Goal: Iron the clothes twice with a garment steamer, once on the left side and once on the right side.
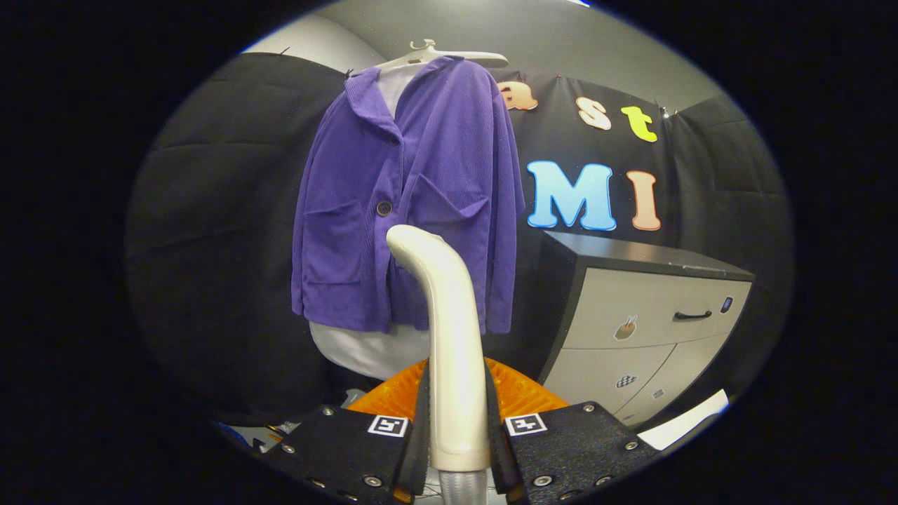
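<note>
A purple corduroy jacket [414,203] hangs on a white hanger [449,56] over a white garment whose hem [365,347] shows below it. My gripper [456,428] is shut on the cream handle of the garment steamer [449,337], both fingers pressing its sides. The steamer rises upright from between the fingers, and its curved head [414,242] points toward the middle of the jacket, just below the dark button [384,207]. I cannot tell whether the head touches the fabric.
A grey drawer cabinet [645,330] with a dark top stands to the right of the jacket. A white sheet [684,421] lies by its foot. Behind the fingers sits an orange ribbed part [523,393]. Black cloth walls the booth.
</note>
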A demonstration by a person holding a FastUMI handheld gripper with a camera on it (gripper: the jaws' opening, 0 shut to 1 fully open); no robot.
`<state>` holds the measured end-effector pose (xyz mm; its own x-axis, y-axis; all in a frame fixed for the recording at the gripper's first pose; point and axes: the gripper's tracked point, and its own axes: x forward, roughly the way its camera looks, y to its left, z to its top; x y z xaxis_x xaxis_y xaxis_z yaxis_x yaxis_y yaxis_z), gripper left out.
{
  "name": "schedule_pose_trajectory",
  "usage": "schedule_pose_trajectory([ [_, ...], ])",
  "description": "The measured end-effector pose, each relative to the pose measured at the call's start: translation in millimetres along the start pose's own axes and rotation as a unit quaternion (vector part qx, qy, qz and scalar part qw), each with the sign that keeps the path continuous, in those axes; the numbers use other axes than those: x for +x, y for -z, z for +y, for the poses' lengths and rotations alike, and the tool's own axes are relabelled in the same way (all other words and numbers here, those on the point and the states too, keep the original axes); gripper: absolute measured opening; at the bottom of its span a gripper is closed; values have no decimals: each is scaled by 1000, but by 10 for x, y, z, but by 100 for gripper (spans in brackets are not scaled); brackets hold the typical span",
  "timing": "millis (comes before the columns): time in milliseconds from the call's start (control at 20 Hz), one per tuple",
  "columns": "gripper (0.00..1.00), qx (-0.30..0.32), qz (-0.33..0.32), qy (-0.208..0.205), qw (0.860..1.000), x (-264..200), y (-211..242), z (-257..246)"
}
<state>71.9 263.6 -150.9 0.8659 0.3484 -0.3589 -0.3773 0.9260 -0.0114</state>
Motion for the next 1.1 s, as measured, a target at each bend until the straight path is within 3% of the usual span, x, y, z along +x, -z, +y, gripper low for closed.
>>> schedule_pose_trajectory([
  [650,36,-3,-182,-51,982,-37,-2035,457],
  [1100,36,-5,-251,-87,964,195,-3061,1109],
])
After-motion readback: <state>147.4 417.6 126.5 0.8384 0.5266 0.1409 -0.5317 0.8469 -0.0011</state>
